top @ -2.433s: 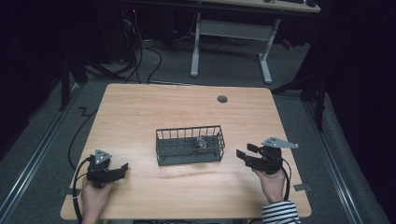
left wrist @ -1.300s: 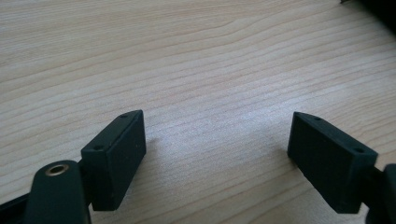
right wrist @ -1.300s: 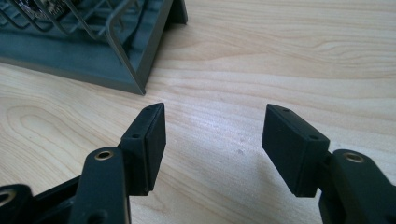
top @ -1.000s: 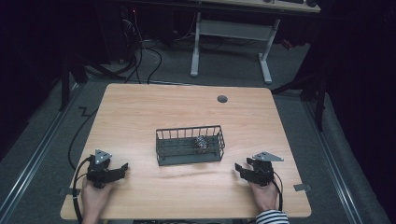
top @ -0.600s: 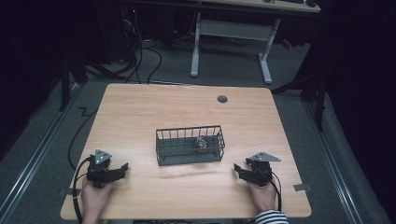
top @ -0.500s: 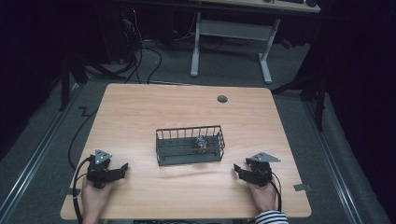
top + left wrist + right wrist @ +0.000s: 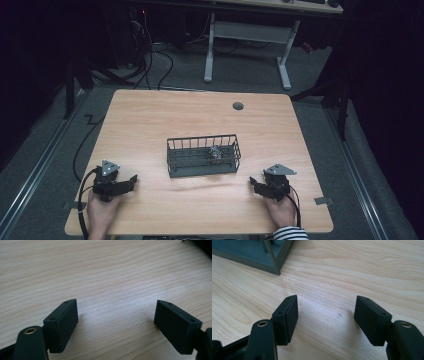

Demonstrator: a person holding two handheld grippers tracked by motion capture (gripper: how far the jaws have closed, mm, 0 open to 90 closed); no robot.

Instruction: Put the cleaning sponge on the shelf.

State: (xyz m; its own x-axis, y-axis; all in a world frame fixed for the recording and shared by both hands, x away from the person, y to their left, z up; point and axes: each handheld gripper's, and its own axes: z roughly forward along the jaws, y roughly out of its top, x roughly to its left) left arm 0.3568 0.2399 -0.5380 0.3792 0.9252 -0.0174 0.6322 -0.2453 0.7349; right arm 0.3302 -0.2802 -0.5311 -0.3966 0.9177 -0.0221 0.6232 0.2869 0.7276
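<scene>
Wooden table point(image 7: 150, 125) is carrying a wire basket point(image 7: 203, 155) at its middle, a small crumpled thing point(image 7: 215, 152) lying inside; I'm resting the left gripper point(image 7: 131, 179) and right gripper point(image 7: 253, 182) near the front edge, jaws spread, empty, so I'm judging this an idle step, next needing a reach to the basket

The small crumpled object point(image 7: 215, 153) inside the wire basket point(image 7: 202, 170) is too tiny and blurred to identify from the high view. In the right gripper view, the basket's corner is cut off at the top edge.
</scene>
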